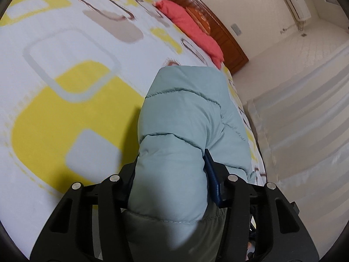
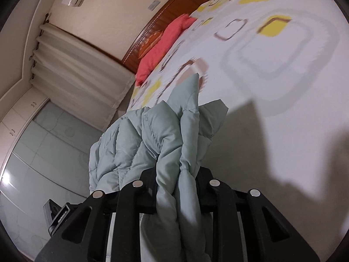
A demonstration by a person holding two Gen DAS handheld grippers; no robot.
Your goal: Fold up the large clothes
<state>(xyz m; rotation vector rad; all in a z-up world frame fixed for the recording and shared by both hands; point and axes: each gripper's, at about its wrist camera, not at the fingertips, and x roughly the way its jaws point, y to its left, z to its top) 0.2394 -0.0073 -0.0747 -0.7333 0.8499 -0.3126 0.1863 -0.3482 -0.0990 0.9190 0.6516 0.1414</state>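
Pale-green quilted jacket (image 1: pixel 181 120) clamped in left tool (image 1: pixel 170 174), bunched folds pinched in narrower right tool (image 2: pixel 178 174)

The puffy jacket (image 1: pixel 181 118) hides the left gripper's fingertips (image 1: pixel 212 174). The bed cover (image 1: pixel 65 87) looks blurry.

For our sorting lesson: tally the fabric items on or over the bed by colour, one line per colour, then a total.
Pale green quilted puffer jacket: 1
Coral-red padded garment by the wooden headboard: 1
White bedspread with yellow and brown squares: 1
Total: 3
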